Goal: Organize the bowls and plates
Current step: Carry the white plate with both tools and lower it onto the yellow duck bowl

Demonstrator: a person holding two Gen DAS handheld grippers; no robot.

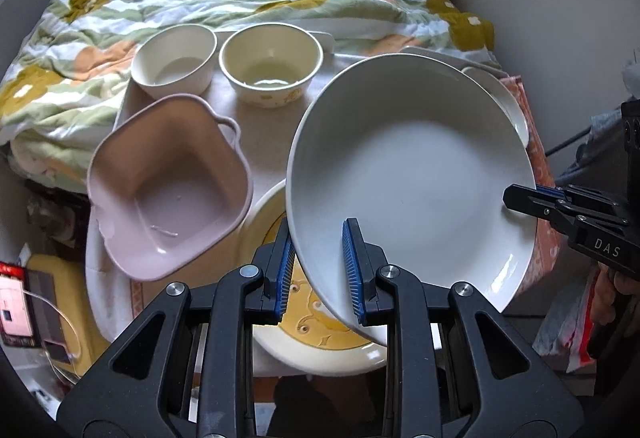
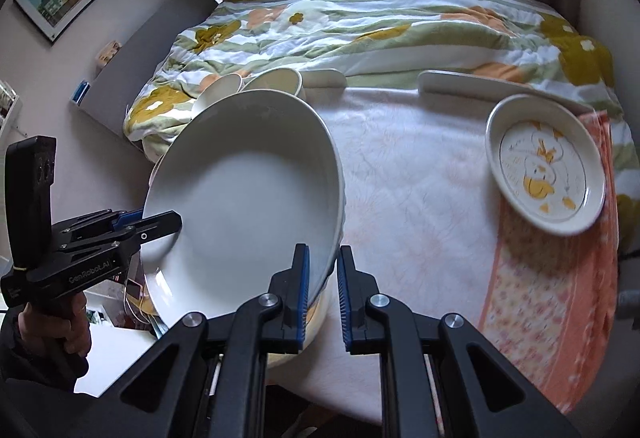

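White and glossy, the big plate (image 1: 408, 173) fills the right half of my left wrist view, tilted and lifted off the table (image 2: 420, 173). My left gripper (image 1: 320, 270) pinches its near rim, one blue pad on the underside, the other on the inner face. At the right edge of that same view my right gripper (image 1: 520, 197) clamps the plate's far rim, pressed together on it.

From the right wrist view the plate (image 2: 248, 197) sits left of centre, with my right gripper (image 2: 322, 294) nipping its lower edge and the left gripper (image 2: 156, 226) gripping from the left side, a hand (image 2: 52, 326) wrapped round its handle.

Below the lifted plate, bottom centre of the left view, lies a yellow-patterned plate (image 1: 316, 326). Left of it sits a pink square dish (image 1: 168, 185), and above that, side by side, a white bowl (image 1: 174, 61) and a cream bowl (image 1: 270, 61). In the right view a small plate with a yellow cartoon print (image 2: 546, 165) rests at the right, partly on an orange floral cloth (image 2: 552, 298). A flowered quilt (image 2: 360, 21) runs across the top of both views.
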